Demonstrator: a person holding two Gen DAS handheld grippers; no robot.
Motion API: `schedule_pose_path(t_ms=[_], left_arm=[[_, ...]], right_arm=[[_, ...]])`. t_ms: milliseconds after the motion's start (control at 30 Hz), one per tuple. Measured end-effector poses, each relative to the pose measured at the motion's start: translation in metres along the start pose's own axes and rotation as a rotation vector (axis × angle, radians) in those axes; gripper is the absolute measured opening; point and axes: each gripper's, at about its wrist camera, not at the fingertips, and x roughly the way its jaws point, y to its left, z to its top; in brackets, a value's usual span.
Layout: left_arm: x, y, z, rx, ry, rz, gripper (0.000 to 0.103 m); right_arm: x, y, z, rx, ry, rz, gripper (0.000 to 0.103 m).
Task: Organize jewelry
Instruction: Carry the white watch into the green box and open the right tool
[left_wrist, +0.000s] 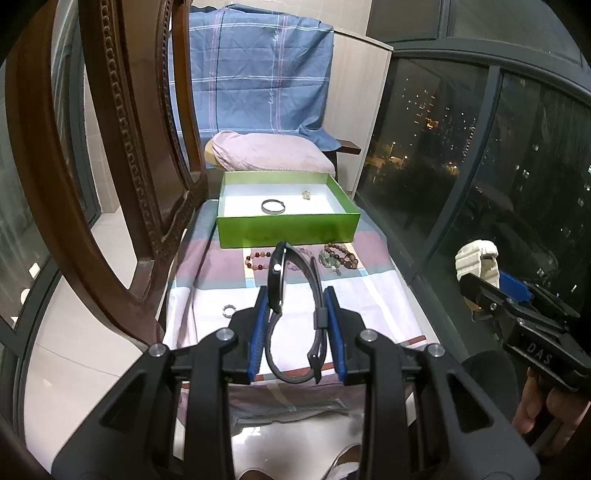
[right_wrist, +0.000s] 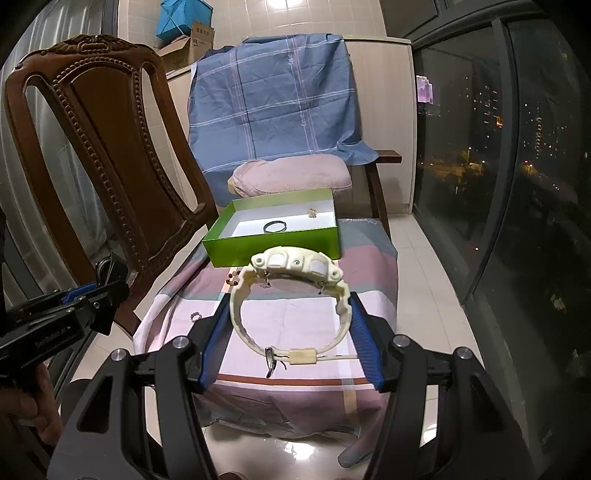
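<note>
From my left wrist camera, the worktop (left_wrist: 295, 295) ran up the middle of the frame under a checked cloth of pink, white and grey blocks. A green box (left_wrist: 288, 230) with a white floor sat at its far end, holding a dark bangle (left_wrist: 273, 206) near the centre and a small pale trinket (left_wrist: 306, 194) towards the upper right corner. Just in front of the box lay beaded bracelets (left_wrist: 338, 256), partly hidden behind what I carried. A small silver ring (left_wrist: 228, 309) lay on the cloth at lower left. My left hand-held gripper (left_wrist: 295, 314) pinched a black watch (left_wrist: 279, 280) by its strap, the face standing on edge. A carved wooden chair (left_wrist: 122, 166) filled the left side, a blue checked sheet (left_wrist: 251, 74) hung at the top over a pink cushion (left_wrist: 269, 151), and dark windows with city lights took up the right. At the right edge my right hand-held gripper (left_wrist: 491, 295) was cut off, a white watch (left_wrist: 476, 262) in it.

From my right wrist camera, the same cloth-covered worktop (right_wrist: 295, 314) and green box (right_wrist: 273, 243) lay ahead, the bangle (right_wrist: 275, 226) and trinket (right_wrist: 312, 213) inside. My right hand-held gripper (right_wrist: 291, 332) held the white watch (right_wrist: 295, 291) by its buckled strap, its blue pads pressed on either side of the loop. The watch hid most of the beads (right_wrist: 232, 278); the ring (right_wrist: 195, 316) was too small to make out well. The wooden chair (right_wrist: 92, 147) stood at left, cardboard boxes (right_wrist: 192, 44) at the top, pale floor tiles (right_wrist: 424, 258) beside the windows. My left hand-held gripper (right_wrist: 88, 291) showed at the left edge; I could not tell its grip there.
</note>
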Motion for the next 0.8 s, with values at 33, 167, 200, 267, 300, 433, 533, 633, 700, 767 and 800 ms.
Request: schedule_pose_path(t_ms=[33,167,200,267,300,433,533,633,700,767,800], left_arm=[[0.0,0.0,-0.001,0.001,0.004,-0.002,0.029],[0.003,0.001,0.0,-0.001,0.011,-0.004,0.029],[0.004,0.0,0.0,-0.002,0.013,-0.003,0.029],[0.006,0.001,0.0,-0.001,0.018,-0.003,0.029],[0.007,0.0,0.0,-0.001,0.02,-0.002,0.029],[0.014,0.001,0.0,-0.003,0.034,-0.005,0.029],[0.018,0.002,-0.001,-0.004,0.044,-0.005,0.029],[0.022,0.003,-0.002,-0.009,0.05,-0.008,0.029],[0.025,0.004,-0.003,-0.011,0.054,-0.006,0.029],[0.028,0.004,-0.003,-0.012,0.06,-0.007,0.029],[0.029,0.005,-0.003,-0.011,0.063,-0.006,0.029]], right_arm=[[0.001,0.0,-0.001,-0.001,0.004,-0.002,0.06],[0.005,0.0,-0.003,0.001,0.017,-0.004,0.06],[0.006,0.0,-0.004,0.002,0.019,-0.004,0.06],[0.007,0.0,-0.005,0.0,0.023,-0.005,0.06],[0.008,0.0,-0.005,0.0,0.027,-0.005,0.06],[0.014,-0.001,-0.007,0.004,0.042,-0.006,0.06],[0.021,-0.002,-0.009,0.007,0.055,-0.006,0.06],[0.032,-0.004,-0.008,0.009,0.075,-0.005,0.06],[0.043,-0.005,-0.006,0.007,0.088,-0.001,0.06],[0.056,-0.007,0.0,0.005,0.094,0.007,0.06],[0.064,-0.008,0.006,0.003,0.095,0.013,0.06]])
